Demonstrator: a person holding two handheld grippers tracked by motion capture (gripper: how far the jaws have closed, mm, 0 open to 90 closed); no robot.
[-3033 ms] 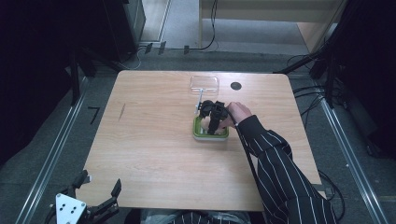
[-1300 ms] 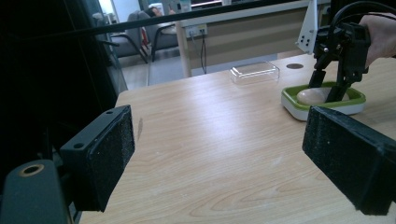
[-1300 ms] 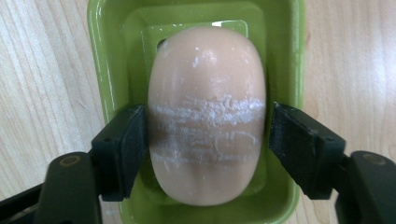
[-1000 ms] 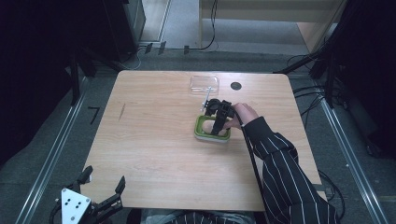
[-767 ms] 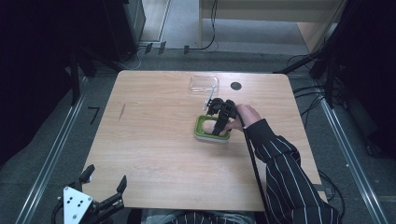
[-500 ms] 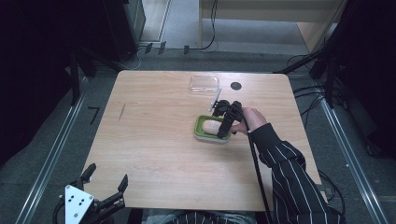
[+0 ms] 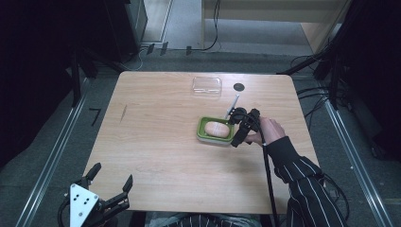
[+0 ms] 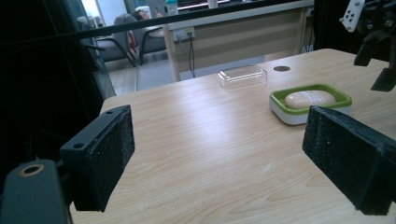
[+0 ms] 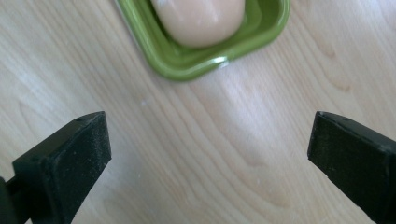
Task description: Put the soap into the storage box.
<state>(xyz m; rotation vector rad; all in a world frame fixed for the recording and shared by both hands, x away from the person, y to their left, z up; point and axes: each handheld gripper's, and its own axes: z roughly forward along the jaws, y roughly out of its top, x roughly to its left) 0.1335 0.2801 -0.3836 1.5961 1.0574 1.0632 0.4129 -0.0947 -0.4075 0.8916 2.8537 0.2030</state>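
- Soap bar (image 7: 216, 128): pale peach oval lying in the green soap dish (image 7: 204, 135), right of the tabletop's middle. Judged light, rigid and smooth, so likely slippery under flat pads; best pinched across its short width, at mid-length, from above.
- Green soap dish: shallow tray with a raised rim on a pale base, flat on the tabletop (image 7: 156, 142). Judged light and stiff, apt to slide if nudged; the rim offers a firm edge to grip.
- Right hand-held gripper (image 7: 239, 128): just beside the dish's right edge, over bare wood, jaws spread wide and empty; its own view looks down on the near rim of the dish (image 9: 196, 65).
- Left hand-held gripper (image 7: 111, 191): at the near left edge of the tabletop, well apart from the dish, jaws spread and empty.
- Clear lid (image 7: 207, 85): at the far side of the tabletop, apart from the dish.
- Change from three seconds ago: the right hand-held gripper stood over the dish then, covering the soap; now it has drawn back to the right and the soap lies uncovered. Dish and lid unmoved.
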